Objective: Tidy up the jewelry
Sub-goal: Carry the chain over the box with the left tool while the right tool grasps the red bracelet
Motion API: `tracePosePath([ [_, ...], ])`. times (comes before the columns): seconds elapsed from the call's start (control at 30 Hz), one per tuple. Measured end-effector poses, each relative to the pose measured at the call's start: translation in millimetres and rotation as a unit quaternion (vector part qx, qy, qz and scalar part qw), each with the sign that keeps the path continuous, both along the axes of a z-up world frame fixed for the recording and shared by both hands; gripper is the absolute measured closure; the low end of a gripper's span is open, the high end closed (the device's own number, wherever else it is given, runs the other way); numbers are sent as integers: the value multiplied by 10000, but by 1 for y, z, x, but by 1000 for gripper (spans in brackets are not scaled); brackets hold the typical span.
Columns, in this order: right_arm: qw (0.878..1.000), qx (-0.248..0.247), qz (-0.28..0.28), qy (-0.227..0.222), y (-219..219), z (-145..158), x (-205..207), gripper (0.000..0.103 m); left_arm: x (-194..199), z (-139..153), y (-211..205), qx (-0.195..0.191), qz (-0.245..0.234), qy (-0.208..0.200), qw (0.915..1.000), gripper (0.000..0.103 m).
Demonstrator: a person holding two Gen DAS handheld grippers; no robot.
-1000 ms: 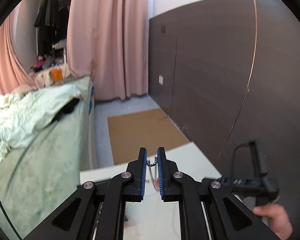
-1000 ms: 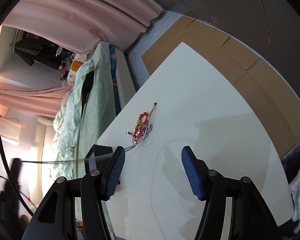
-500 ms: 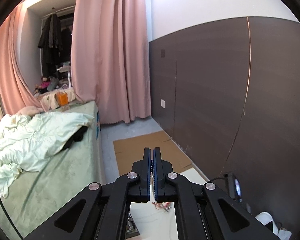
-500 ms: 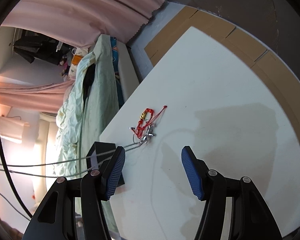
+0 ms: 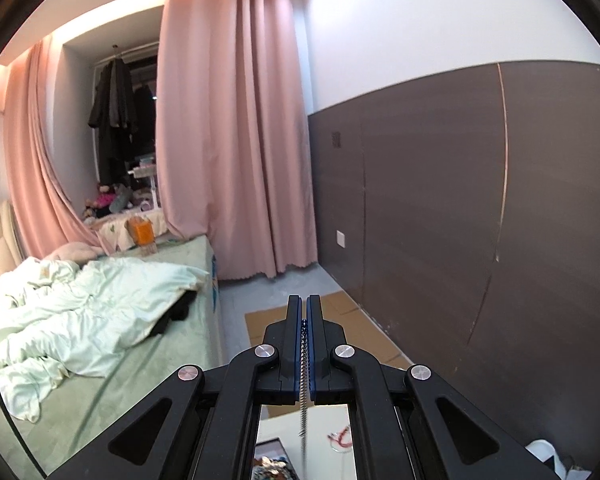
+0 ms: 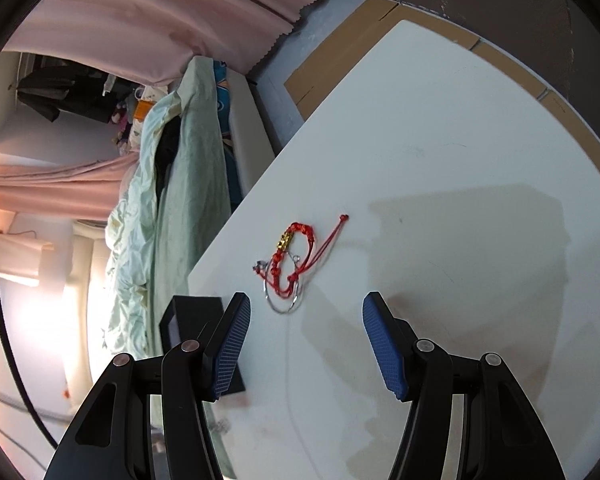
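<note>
Lifted well clear of the table since a second ago, the left gripper [image 5: 304, 312] now points at the far wall, its jaws pressed narrow on a thin silver chain [image 5: 304, 364] that runs between the pads and hangs down behind them toward the white table [image 6: 440, 152]. In the right wrist view a faint pale line [image 6: 290, 384] trails across the table in front of the right gripper [image 6: 306, 312]; it is probably the lower part of that chain, though it is too blurred to be sure. This gripper hovers low with its jaws wide and nothing in them. Just beyond its fingertips lies a red cord bracelet [image 6: 296, 256] with a gold bead, tangled over a silver ring or bangle [image 6: 284, 300]. At its left fingertip sits a black box [image 6: 192, 316] near the table's edge.

To do this step well, raise the chain straight and slowly so it drags nothing, and let the free gripper pin the red bracelet if the tail snags it.
</note>
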State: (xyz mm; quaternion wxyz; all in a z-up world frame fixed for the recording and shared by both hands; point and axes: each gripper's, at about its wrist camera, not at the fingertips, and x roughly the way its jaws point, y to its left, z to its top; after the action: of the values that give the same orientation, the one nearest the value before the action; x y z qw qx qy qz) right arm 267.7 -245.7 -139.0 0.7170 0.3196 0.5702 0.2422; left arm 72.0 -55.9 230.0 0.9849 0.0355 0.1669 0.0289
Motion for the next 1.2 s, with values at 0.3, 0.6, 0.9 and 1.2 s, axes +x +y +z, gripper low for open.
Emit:
tracePosePath([
  [0.3, 9948, -870, -10, -533, 31, 6, 19, 52, 3, 22, 26, 121, 362, -187, 9991, 101],
  [0.6, 9655, -2306, 408, -1142, 61, 15, 10, 100, 8, 23, 56, 62, 598, -257, 9979, 101],
  [0.9, 9960, -516, 219, -694, 21, 23, 6, 100, 8, 1, 72, -99, 680, -12, 9976, 101],
  [1.2, 9921, 256, 349, -1179, 26, 66, -22, 100, 5, -28, 80, -273, 702, 251, 9968, 101],
])
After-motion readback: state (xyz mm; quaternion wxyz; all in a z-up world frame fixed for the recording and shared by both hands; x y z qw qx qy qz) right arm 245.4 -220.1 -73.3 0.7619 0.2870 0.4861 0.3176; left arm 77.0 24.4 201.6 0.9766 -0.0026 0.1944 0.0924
